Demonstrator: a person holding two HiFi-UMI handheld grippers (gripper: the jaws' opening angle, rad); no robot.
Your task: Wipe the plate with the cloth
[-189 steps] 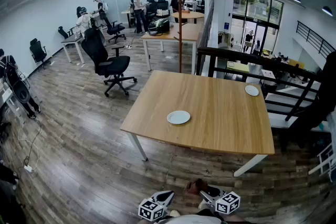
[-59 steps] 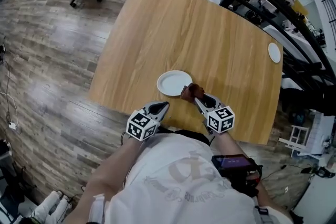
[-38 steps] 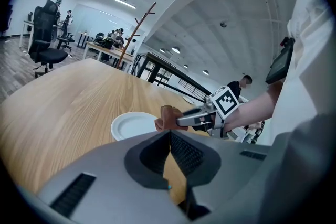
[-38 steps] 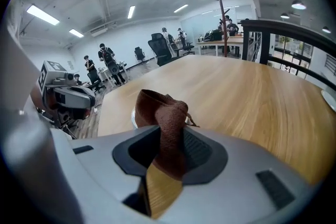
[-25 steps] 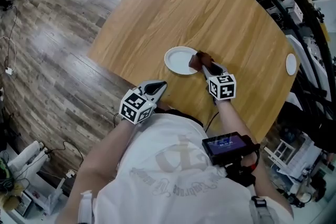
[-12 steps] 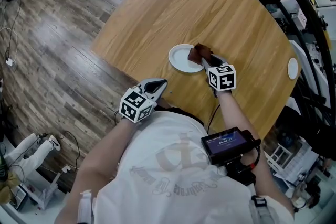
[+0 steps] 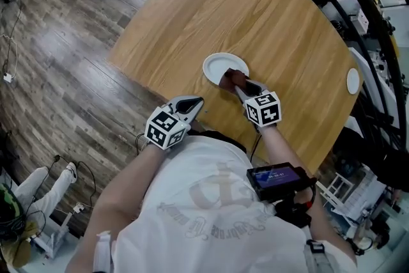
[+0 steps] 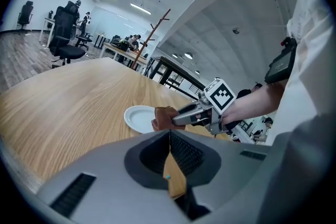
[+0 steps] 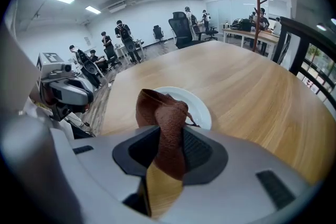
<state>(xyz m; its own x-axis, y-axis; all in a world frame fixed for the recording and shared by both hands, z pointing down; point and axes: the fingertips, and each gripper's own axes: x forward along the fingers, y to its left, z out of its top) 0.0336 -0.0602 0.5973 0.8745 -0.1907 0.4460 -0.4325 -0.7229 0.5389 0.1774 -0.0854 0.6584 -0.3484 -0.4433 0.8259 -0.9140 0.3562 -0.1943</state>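
— Wood-plank flooring (image 7: 57, 61) all round, and one big wooden surface (image 7: 255, 9) below the person (image 7: 211, 214). What's on it?
— A white plate (image 7: 220, 65) close to the person's side, and a second, smaller plate (image 7: 353, 80) well apart at the far right edge. Both look bare, with no food or liquid that I can see.
— And the cloth?
— The brown cloth (image 7: 230, 78) is bunched in the right gripper (image 7: 239, 85), whose jaws are closed on it. It sits over the plate's near rim. I can't tell whether it presses on the plate.
— How will it behave?
— Soft and floppy, I'd judge. The free end puffs out past the jaws in a loose wad, so it will likely fold and drag rather than push. The jaws grip it around the middle, which leaves enough sticking out to wipe with.
— The plate?
— It looks light, hard and glazed, so it's probably slippery on smooth wood, and it would chip if knocked. Nothing pins it, so a sideways wipe could slide it. I'd steady it at the rim, away from the cloth.
— Left gripper (image 7: 195, 102)?
— It's by the surface's near edge, short of the plate, jaws together with nothing between them.
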